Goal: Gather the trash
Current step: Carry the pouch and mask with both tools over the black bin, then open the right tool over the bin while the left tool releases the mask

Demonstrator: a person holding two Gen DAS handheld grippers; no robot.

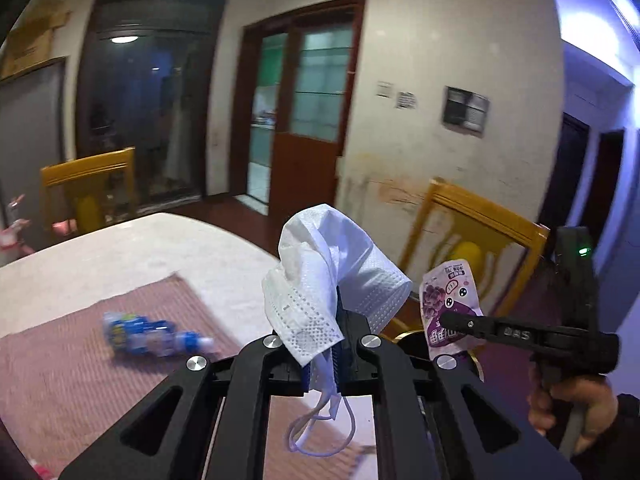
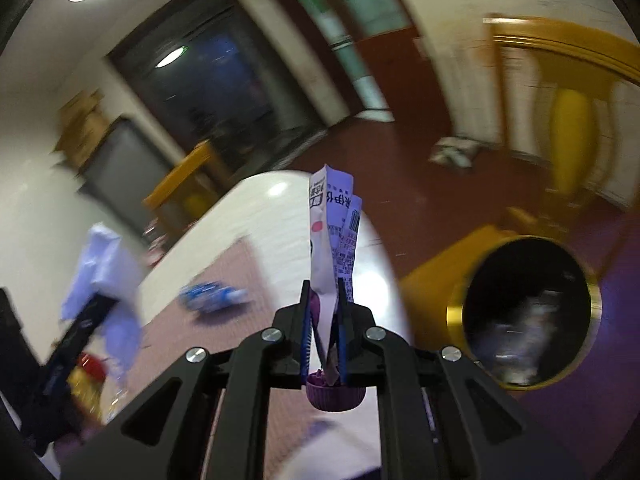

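My left gripper (image 1: pixel 343 312) is shut on a white face mask (image 1: pixel 320 276), held above the table; its ear loops hang below. My right gripper (image 2: pixel 324 296) is shut on a purple drink pouch (image 2: pixel 332 236) with a purple cap (image 2: pixel 335 394); the pouch also shows in the left wrist view (image 1: pixel 448 304). A crushed blue plastic bottle (image 1: pixel 154 334) lies on the pink mat (image 1: pixel 60 364); it also shows in the right wrist view (image 2: pixel 214 298). A black bin with a gold rim (image 2: pixel 524 312) stands on the floor to the right of the table.
The round white table (image 1: pixel 120 248) carries the mat. Yellow wooden chairs stand at the far left (image 1: pixel 88 184) and at the right (image 1: pixel 472 232). Small red and yellow items (image 2: pixel 86 376) lie at the table's near left. Red floor lies beyond the table.
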